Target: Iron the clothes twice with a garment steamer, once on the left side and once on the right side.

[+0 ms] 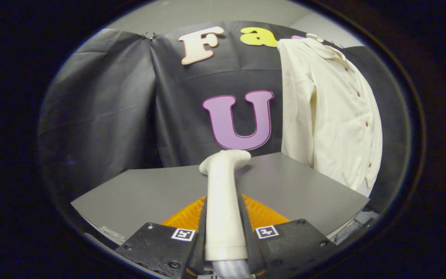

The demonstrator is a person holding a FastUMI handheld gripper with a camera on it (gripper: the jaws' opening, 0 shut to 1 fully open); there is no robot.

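While the fingers press from both sides, gripper (225,232): closed on the handle of the garment steamer (223,193).
Steamer head: points forward beyond the fingers, above the grey table (138,190).
Shirt (331,112): hangs ahead to the right, apart from the steamer.
Orange mat (261,215): lies under the fingers.

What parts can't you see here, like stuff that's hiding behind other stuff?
- Steamer nozzle face: it points away from the gripper view.
- Its hose: cut off below the gripper, whose fingers are shut on the steamer's handle.
- Orange object: mostly covered by the steamer and fingers.
- Shirt: far sleeve and hanger hidden behind its own cloth.
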